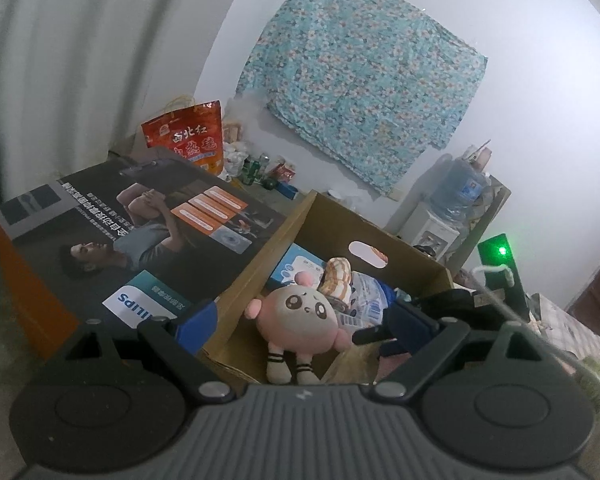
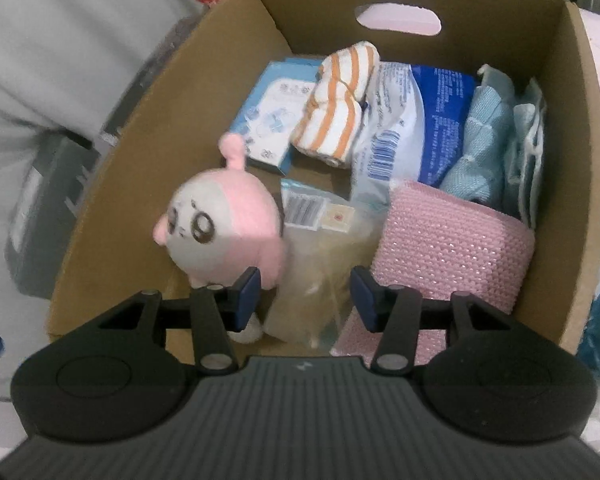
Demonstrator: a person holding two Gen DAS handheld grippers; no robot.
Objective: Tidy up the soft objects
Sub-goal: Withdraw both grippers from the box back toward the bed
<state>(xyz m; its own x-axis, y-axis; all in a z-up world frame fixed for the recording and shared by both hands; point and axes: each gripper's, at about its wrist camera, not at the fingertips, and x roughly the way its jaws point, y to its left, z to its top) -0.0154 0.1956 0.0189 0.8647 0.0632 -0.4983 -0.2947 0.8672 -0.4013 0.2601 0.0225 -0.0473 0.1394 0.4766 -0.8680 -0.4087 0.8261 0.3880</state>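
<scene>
A pink and white plush toy [image 2: 216,228] lies in the near left of an open cardboard box [image 2: 580,160]; it also shows in the left wrist view [image 1: 300,316]. The box holds an orange-striped cloth [image 2: 336,108], a pink knit piece [image 2: 448,240], light blue cloth [image 2: 484,148], blue and white packets [image 2: 412,128] and a clear bag [image 2: 320,272]. My right gripper [image 2: 305,300] is open and empty just above the box's near edge, its left pad next to the plush. My left gripper [image 1: 304,322] is open and empty, spanning the box's near side.
A large Philips carton [image 1: 140,232] stands left of the box. A red bag [image 1: 188,140] and bottles are behind it. A water dispenser [image 1: 456,200] stands at the wall under a hanging floral cloth [image 1: 360,72].
</scene>
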